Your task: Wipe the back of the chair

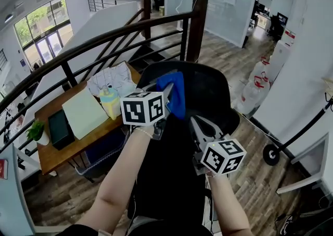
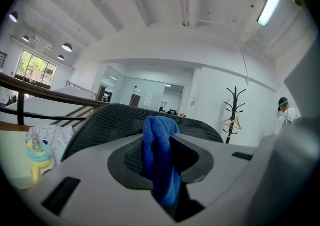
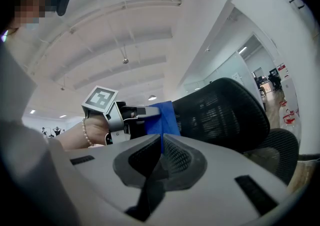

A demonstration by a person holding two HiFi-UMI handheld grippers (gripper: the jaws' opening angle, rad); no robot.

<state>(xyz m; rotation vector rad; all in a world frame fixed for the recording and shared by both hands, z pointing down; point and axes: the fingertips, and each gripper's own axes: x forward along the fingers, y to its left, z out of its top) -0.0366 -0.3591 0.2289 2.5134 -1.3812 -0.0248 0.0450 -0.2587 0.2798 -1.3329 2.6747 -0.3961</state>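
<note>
At the upper rim of the black mesh chair back (image 1: 210, 94), my left gripper (image 1: 165, 93) is clamped on a blue cloth (image 1: 178, 99), and the cloth lies against the mesh. From the left gripper view I see the cloth bunched between the jaws and hanging down past them, with the curved chair back just behind it. My right gripper (image 1: 195, 123) sits lower and to the right, in front of the dark mesh, its jaws pressed together with nothing between them; I cannot tell whether it touches the chair. Its own view looks past the closed jaws to the cloth and the left gripper ahead. Left of the chair stands a wooden bench (image 1: 52, 154) carrying a pale green pad (image 1: 83, 114), a yellow bottle (image 1: 110, 103) and a small potted plant (image 1: 36, 131). A dark stair railing (image 1: 104, 37) runs behind it
</note>
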